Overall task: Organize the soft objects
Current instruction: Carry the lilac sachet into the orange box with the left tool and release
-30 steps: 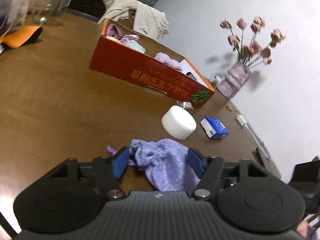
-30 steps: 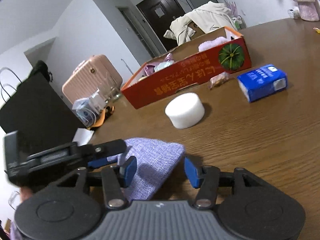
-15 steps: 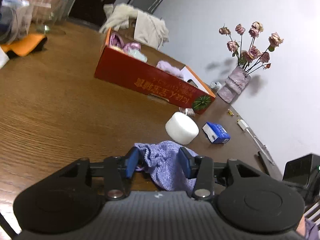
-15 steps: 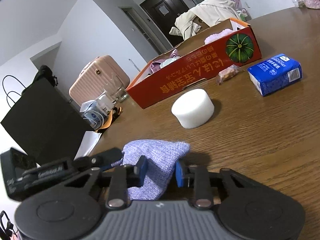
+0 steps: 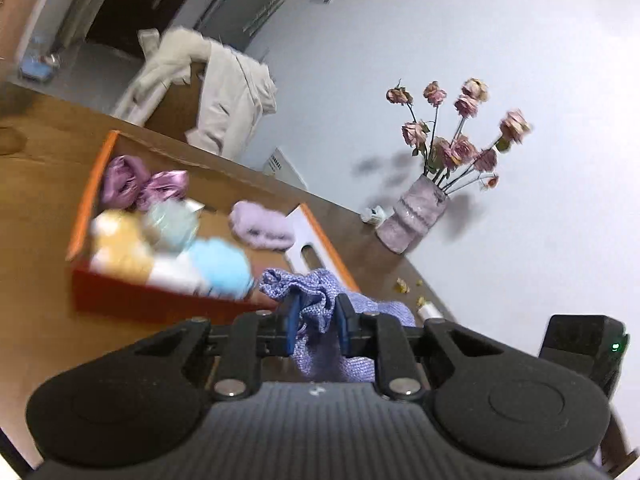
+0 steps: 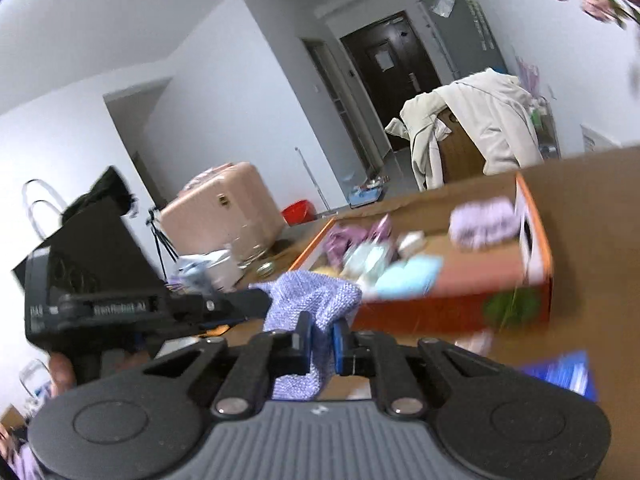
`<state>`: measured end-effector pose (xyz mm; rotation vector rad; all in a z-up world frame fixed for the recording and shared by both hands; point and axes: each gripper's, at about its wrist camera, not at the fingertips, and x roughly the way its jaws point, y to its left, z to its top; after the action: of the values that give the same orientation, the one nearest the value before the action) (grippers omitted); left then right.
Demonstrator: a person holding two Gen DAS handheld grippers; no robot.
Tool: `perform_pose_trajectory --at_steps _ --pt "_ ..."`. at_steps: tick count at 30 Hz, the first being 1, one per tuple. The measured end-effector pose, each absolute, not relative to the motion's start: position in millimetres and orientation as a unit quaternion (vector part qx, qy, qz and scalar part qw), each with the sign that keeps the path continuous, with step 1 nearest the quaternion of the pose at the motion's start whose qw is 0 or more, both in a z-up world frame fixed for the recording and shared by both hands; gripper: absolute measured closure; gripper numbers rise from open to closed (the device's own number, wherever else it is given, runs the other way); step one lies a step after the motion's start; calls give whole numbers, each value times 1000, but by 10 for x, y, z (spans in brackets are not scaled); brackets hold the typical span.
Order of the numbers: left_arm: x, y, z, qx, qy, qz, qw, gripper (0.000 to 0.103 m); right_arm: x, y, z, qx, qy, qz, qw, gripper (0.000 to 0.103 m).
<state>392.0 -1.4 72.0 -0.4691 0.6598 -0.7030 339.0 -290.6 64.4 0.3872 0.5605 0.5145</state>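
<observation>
Room: we see white walls, a dark door [image 6: 386, 66] at the far end, grey cabinet beside it.
Table [image 5: 36, 208]: brown wood grain, w/ most items on it.
Suitcase [image 6: 224, 216]: pink, standing beyond the table's far left edge in the right wrist view.
Coat [image 5: 224, 100]: cream, draped over a chair back behind the table.
Box [image 5: 160, 304]: red/orange cardboard, open top, on the table; we count several soft items inside – purple, yellow, pale green, light blue, lilac – blurred, so no finer ID.
Vase w/ roses [image 5: 416, 216]: pinkish vase, dried pink roses, on the table by the wall, right of the box.
Blue packet [image 6: 560, 372]: on the table, near side of the box, blurred.
Cloth [image 5: 320, 304]: lavender knit, held clear of the table, just in front of the box's near wall.
Cloth axis: we read the long run as side to side, strung betw. the two tools; loose part hangs down below the pads.
Left gripper [image 5: 316, 320]: jaws closing, narrow, pads pinching a bunched end of the cloth.
Right gripper [image 6: 322, 340]: narrow, clamped on the cloth's other end.
</observation>
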Motion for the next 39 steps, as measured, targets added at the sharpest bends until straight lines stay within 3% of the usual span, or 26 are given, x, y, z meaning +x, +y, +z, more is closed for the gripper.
perform_pose_trajectory --at_steps 7,11,18,23,27,31,34,39 --pt "5179 -342 559 -238 371 -284 851 84 4876 -3121 587 195 341 223 892 93" --pt "5665 -459 365 -231 413 -232 850 84 5630 -2940 400 146 390 199 887 93" --pt "5823 -524 129 -131 439 -172 872 83 6203 -2553 -61 93 465 182 861 93" --pt "5739 -540 82 -115 430 -178 878 76 6184 -2494 -196 91 471 173 860 90" --pt "5619 -566 212 -102 416 -197 882 52 6101 -2599 -78 100 456 162 869 83" --pt "5427 -529 499 -89 394 -198 893 50 5889 -2698 264 95 428 164 884 66" --pt "5217 -442 762 -80 371 -199 904 48 5636 -2800 620 87 399 160 899 63" --pt "4726 -204 1181 -61 322 -172 929 35 5086 -3016 1138 64 362 147 918 45"
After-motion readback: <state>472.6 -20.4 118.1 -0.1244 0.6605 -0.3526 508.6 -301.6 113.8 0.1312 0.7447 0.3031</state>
